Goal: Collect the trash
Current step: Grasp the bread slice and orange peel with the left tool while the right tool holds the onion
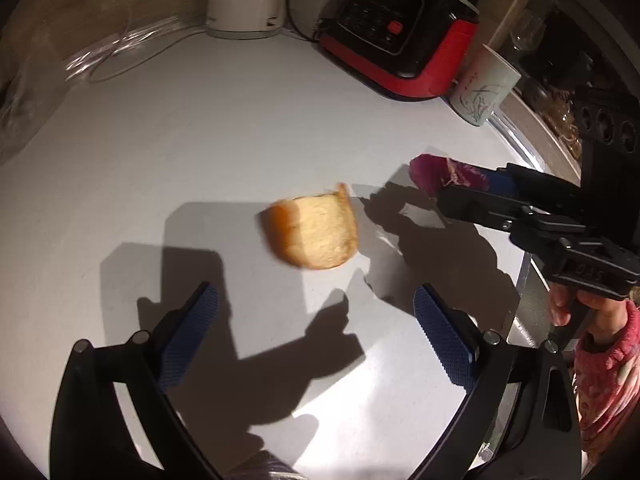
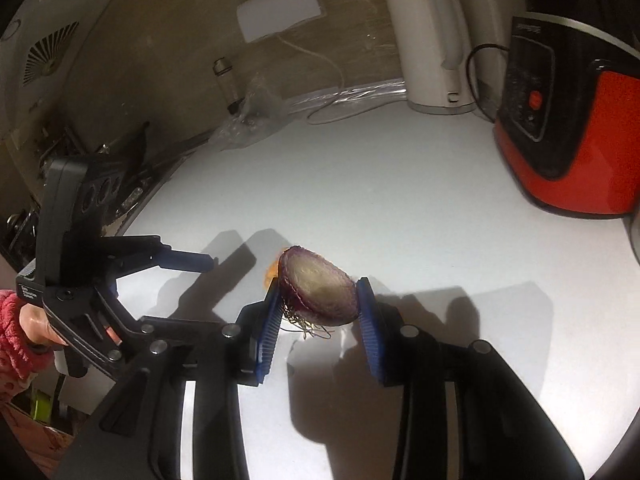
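A: Right gripper [image 2: 318, 312]?
B: Pads pinch the red onion half [image 2: 320, 288], cut face up, lifted off the bench [image 2: 400, 200].
A: Left gripper [image 1: 316, 320]?
B: Jaws spread wide, nothing betw. them. Bread piece [image 1: 314, 232] lies mid-bench just ahead; red cooker [image 1: 404, 36] at far edge.

cut purple onion end [image 2: 320, 292], bread piece [image 1: 314, 234]

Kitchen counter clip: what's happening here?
A person is clearing scraps with a tool in each hand. The right tool is shut on a cut red onion end, lifted off the white counter. The left tool is open, its pads short of a bread piece lying on the counter.
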